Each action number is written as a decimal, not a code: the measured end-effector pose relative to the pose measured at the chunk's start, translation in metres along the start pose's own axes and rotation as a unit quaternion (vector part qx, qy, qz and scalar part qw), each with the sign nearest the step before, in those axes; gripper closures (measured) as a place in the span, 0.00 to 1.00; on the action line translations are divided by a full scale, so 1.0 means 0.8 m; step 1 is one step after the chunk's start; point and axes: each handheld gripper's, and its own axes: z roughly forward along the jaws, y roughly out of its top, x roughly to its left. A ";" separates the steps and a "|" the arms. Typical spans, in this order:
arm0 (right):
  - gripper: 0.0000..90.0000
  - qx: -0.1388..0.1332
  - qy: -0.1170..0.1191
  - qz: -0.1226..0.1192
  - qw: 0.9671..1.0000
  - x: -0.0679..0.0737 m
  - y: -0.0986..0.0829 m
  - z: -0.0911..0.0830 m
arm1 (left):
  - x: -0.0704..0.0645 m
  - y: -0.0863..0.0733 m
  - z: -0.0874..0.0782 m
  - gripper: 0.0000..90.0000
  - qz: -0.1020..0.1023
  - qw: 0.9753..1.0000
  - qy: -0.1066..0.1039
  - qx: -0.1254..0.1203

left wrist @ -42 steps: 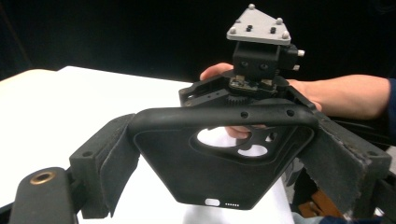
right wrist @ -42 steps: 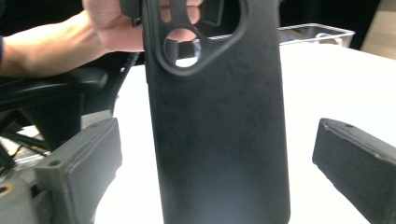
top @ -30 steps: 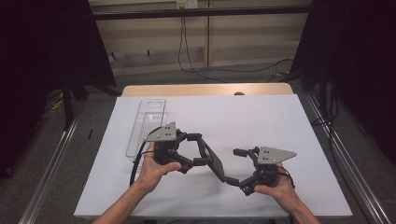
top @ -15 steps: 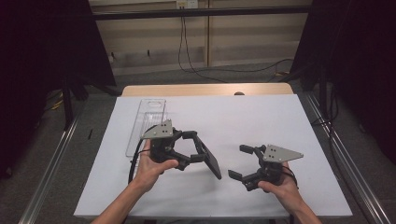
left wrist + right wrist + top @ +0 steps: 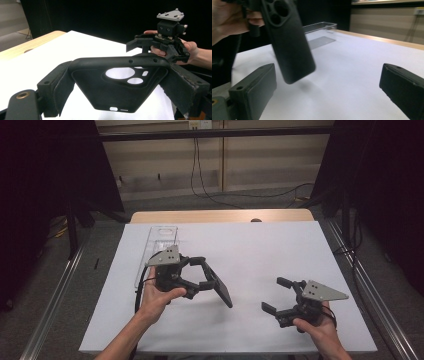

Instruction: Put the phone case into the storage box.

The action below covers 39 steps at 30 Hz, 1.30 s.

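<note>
A black phone case [image 5: 220, 288] hangs tilted over the white table sheet, with my left gripper [image 5: 203, 275] shut on its camera end. In the left gripper view the case [image 5: 117, 95] spans both pads [image 5: 62, 86], its inner side and camera cutouts facing me. My right gripper [image 5: 273, 294] stands open and empty to the right of the case, apart from it. The right gripper view has its own jaws spread wide [image 5: 327, 83] around bare sheet, and the case [image 5: 289, 42] dangles ahead at the left. Across the table, the left gripper view catches the right gripper [image 5: 142, 46].
A clear plastic tray [image 5: 160, 242] lies on the sheet behind the left hand; it also appears at the back in the right gripper view [image 5: 319, 26]. The white sheet [image 5: 260, 250] covers the table, with a wooden strip [image 5: 220, 216] along its far edge. Dark drapes flank both sides.
The right gripper has let go of the case's lower end and drawn back to the right, open. The left gripper keeps the case and has shifted slightly left.
</note>
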 end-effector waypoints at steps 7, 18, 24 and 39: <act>0.00 -0.013 -0.051 0.009 0.999 -0.005 -0.003 -0.021 | 0.003 0.000 -0.004 0.16 0.000 1.000 0.009 0.002; 0.03 -0.011 -0.115 0.006 0.993 -0.009 -0.017 -0.030 | 0.006 0.000 -0.013 0.16 0.000 0.999 0.035 0.003; 0.03 -0.017 -0.130 -0.009 0.991 -0.007 -0.021 -0.035 | 0.010 0.001 -0.019 0.16 -0.012 0.999 0.050 0.004; 0.01 -0.011 -0.135 0.010 0.991 -0.013 -0.024 -0.038 | 0.030 0.022 -0.053 0.16 -0.035 0.993 0.115 -0.009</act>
